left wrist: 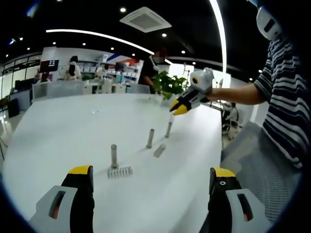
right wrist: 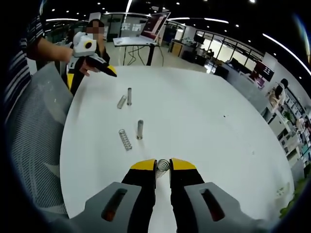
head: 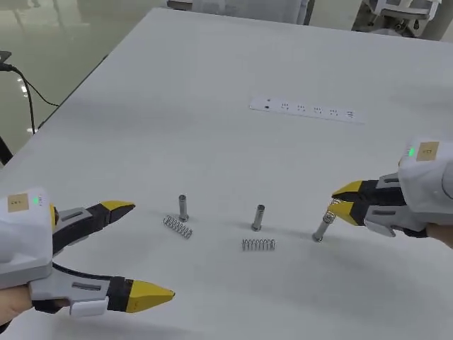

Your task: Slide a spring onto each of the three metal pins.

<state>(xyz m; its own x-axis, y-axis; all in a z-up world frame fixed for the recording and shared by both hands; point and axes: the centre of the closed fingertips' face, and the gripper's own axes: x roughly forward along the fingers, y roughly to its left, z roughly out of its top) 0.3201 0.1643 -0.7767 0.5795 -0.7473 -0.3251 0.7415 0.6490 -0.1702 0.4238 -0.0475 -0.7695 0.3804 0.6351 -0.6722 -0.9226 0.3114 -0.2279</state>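
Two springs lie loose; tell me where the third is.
The third spring is at right in the head view, pinched in the right gripper's tongs above the rightmost pin.

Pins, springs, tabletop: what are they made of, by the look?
Pins: bare metal, likely steel; grey with bright highlights. Springs: thin silvery wire coils, probably steel. Table: smooth matte white with soft glare; laminate or paint, cannot tell.

White desk [head: 212, 85] stretches out, and there's a white power strip [head: 306, 109] lying flat toward one o'clock in the head view. Black cable [head: 28, 92] trails across the floor [head: 56, 42] at ten o'clock, off the desk.
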